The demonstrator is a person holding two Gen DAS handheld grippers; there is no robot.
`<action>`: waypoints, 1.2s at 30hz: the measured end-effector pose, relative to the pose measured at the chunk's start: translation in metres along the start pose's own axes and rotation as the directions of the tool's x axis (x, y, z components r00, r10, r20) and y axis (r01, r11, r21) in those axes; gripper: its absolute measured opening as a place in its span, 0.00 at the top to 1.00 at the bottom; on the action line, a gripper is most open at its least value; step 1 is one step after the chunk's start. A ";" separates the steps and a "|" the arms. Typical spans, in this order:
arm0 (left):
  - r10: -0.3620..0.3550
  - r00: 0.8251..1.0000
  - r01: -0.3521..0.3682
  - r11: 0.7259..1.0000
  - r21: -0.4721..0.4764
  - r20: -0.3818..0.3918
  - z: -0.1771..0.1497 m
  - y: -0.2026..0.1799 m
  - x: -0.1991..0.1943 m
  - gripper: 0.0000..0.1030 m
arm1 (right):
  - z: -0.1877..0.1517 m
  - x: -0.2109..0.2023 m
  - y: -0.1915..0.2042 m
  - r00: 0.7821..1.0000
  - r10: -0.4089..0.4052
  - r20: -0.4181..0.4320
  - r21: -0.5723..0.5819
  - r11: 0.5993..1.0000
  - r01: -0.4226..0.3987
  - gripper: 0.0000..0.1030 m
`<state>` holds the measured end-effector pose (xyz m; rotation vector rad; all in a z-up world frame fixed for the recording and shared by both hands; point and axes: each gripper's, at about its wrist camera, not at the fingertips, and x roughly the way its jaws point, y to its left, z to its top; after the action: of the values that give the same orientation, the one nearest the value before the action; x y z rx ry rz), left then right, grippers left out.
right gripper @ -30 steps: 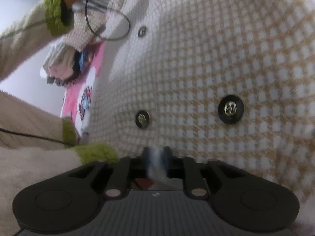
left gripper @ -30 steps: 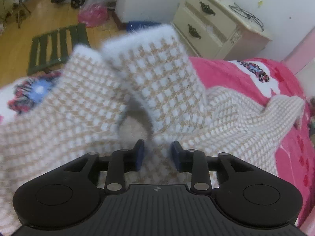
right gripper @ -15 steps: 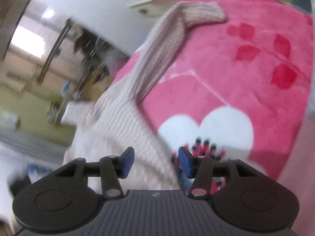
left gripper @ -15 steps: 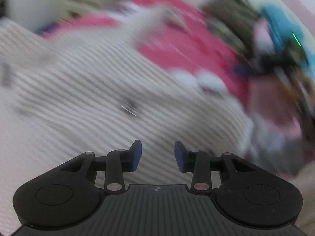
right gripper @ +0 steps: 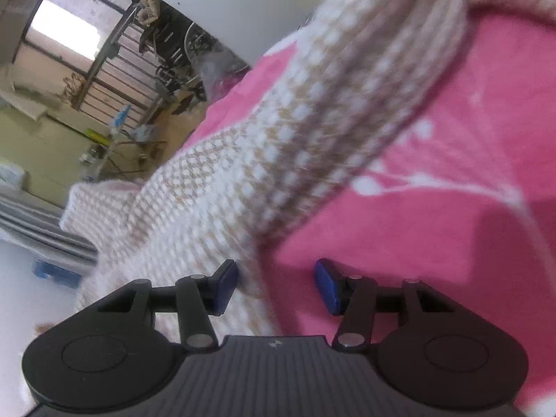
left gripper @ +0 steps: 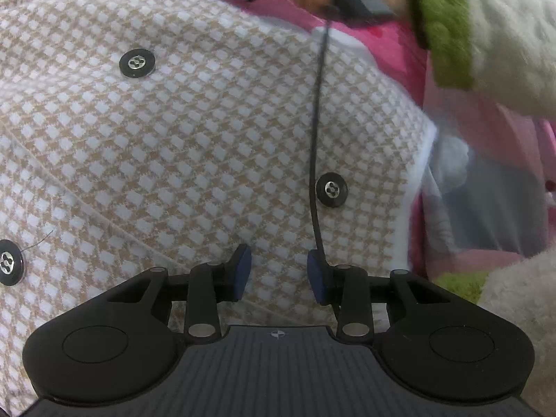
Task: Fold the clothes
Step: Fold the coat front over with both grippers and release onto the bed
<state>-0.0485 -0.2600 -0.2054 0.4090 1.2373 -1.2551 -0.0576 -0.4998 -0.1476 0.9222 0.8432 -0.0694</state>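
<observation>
The checked cardigan [left gripper: 208, 132] lies on the pink blanket [right gripper: 451, 208]. The left gripper [left gripper: 279, 271] hovers over the cardigan, jaws apart, gripping nothing. The right gripper [right gripper: 276, 286] stands wide at the cardigan's edge.

The cardigan [left gripper: 215, 132] was fuzzy checked knit with glossy black buttons [left gripper: 137, 63]; beside it the pink blanket [right gripper: 434, 215] looked soft and matt
</observation>
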 end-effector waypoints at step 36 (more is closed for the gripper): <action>0.002 1.000 -0.002 0.997 0.077 -0.001 -0.014 -0.010 -0.016 0.65 | -0.085 -0.071 0.009 0.942 -0.303 -0.146 -0.288 0.924 0.253 0.93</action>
<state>-0.0609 -0.2446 -0.1934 0.4666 1.1916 -1.3036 -0.1548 -0.4529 -0.1215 0.5562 1.1283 -0.1147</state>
